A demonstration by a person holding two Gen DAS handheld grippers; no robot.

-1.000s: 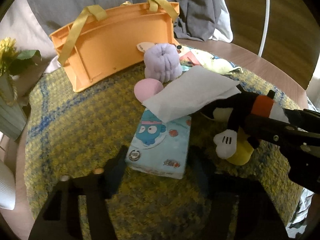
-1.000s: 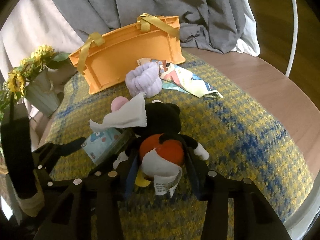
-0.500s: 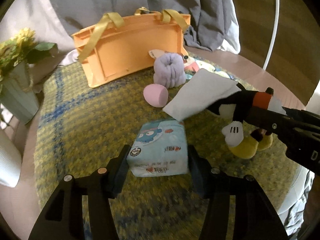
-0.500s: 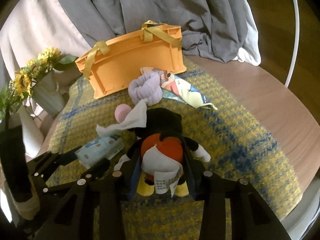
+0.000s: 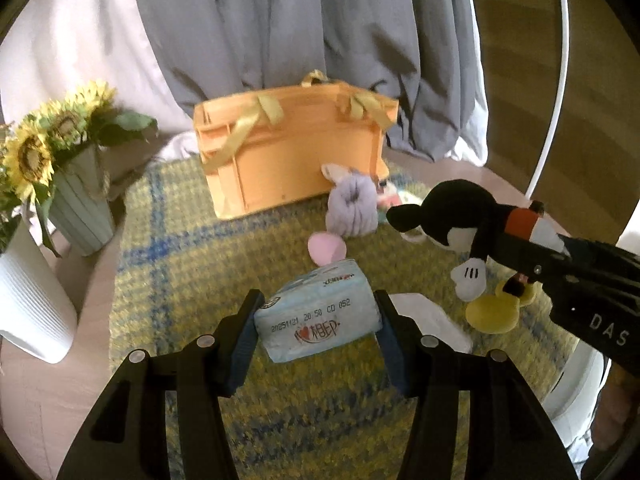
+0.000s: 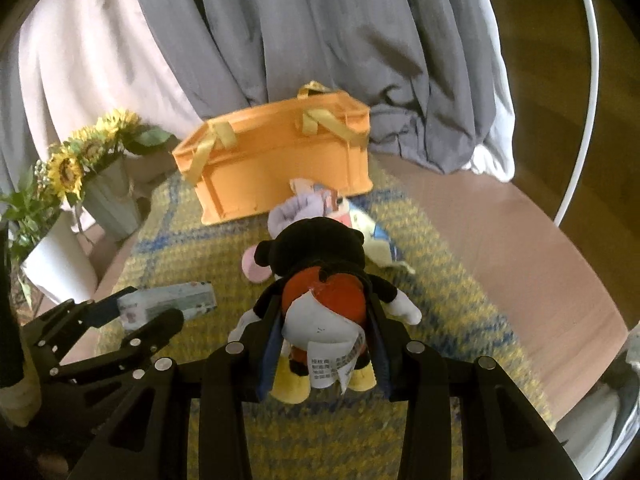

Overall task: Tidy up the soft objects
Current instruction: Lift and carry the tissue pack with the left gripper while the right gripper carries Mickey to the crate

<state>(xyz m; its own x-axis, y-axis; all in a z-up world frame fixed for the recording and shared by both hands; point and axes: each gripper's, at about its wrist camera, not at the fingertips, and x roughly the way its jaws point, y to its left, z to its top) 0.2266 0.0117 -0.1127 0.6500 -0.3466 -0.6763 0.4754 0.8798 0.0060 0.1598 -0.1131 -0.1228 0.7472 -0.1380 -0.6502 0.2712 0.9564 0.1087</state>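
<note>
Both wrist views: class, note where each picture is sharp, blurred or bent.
Left wrist view: printed pale-blue tissue pack sharp, yellow-and-blue woven mat smeared, white hoop bowed. Right wrist view: black-and-red mouse plush toy fairly sharp, orange plastic basket soft.

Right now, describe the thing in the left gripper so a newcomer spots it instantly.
Start at the orange basket at the back of the yellow mat. Nearer the camera, the left gripper holds a pale blue tissue pack above the mat. Unlike the plush mouse beside it, it is flat-sided and bears a printed date code.
</note>
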